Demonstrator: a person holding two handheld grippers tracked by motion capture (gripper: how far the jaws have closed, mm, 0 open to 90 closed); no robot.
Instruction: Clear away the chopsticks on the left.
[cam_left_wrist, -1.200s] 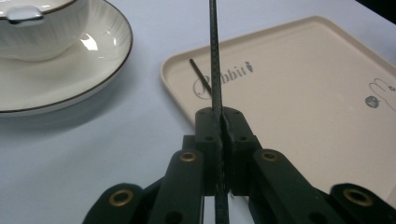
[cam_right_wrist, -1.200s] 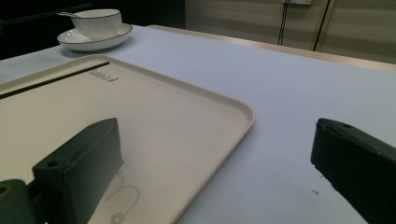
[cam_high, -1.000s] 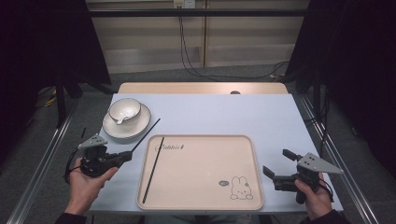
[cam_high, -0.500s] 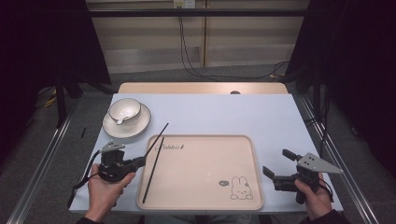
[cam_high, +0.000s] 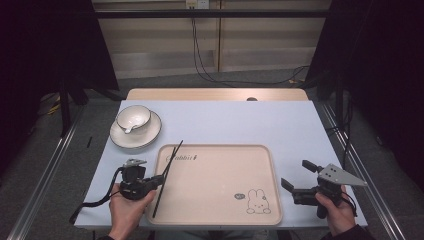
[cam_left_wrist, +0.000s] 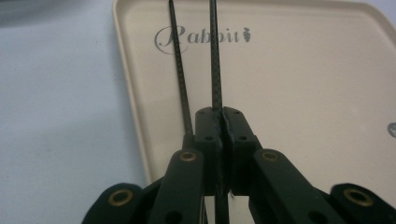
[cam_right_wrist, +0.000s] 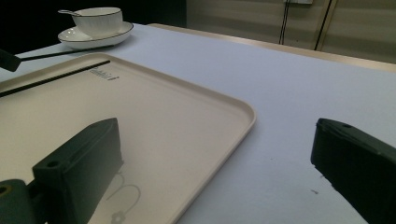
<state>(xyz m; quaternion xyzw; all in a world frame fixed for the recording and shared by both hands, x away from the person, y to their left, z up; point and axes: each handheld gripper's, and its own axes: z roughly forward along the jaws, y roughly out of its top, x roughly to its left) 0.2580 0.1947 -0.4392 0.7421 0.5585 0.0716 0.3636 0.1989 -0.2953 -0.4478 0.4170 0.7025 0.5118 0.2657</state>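
Since a second ago the left gripper (cam_high: 159, 181) is seen carried rightward to the tray's (cam_high: 220, 210) left rim, clamped on one black chopstick (cam_left_wrist: 214, 56), while the right gripper (cam_high: 296, 177) is held wide apart at lower right.

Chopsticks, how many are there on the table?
2. One chopstick is pinched between the left gripper's closed fingers, over the tray. The other chopstick lies just beside it, along the tray's left edge. None seem hidden.
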